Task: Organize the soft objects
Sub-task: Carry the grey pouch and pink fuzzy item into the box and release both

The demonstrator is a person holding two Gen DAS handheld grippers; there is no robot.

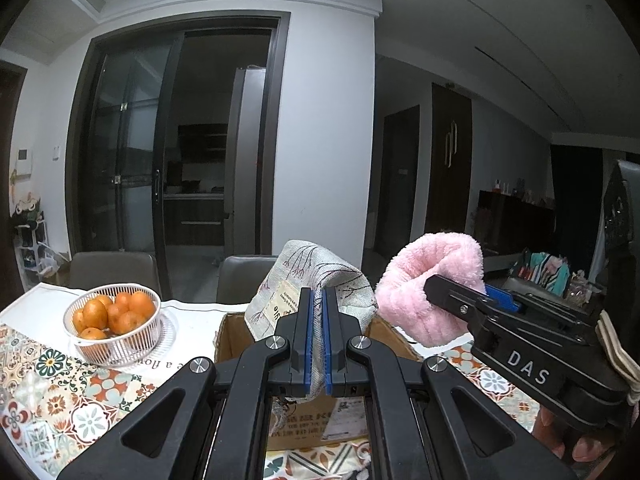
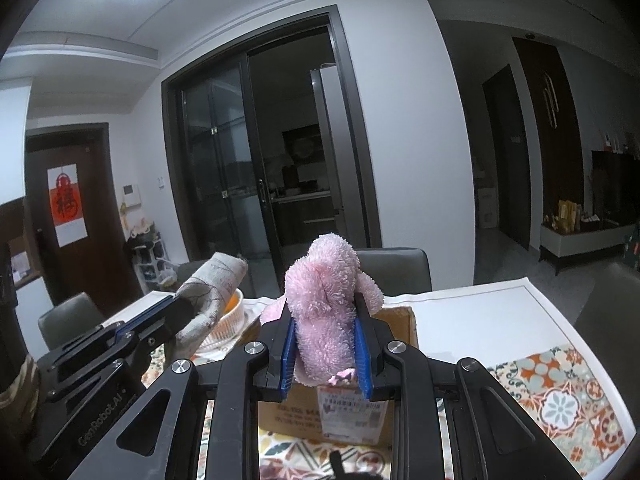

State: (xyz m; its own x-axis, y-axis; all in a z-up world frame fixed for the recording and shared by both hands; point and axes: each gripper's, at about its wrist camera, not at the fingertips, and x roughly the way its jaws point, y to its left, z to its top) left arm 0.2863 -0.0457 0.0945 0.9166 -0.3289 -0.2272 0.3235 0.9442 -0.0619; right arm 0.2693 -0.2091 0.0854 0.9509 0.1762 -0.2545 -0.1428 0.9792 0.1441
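Observation:
My left gripper [image 1: 318,300] is shut on a grey patterned cloth [image 1: 308,276], held up above an open cardboard box [image 1: 228,332]. The cloth also shows in the right wrist view [image 2: 212,288], with the left gripper [image 2: 176,304] at the left. My right gripper [image 2: 324,312] is shut on a fluffy pink towel [image 2: 326,292], held above the same box [image 2: 400,320]. In the left wrist view the pink towel [image 1: 424,280] hangs from the right gripper [image 1: 436,284], just right of the grey cloth.
A white wire basket of oranges [image 1: 114,320] stands on the table left of the box. The table carries a patterned tile-print cloth [image 1: 60,396]. Grey chair backs [image 1: 112,272] stand at the far table edge. Dark glass sliding doors lie beyond.

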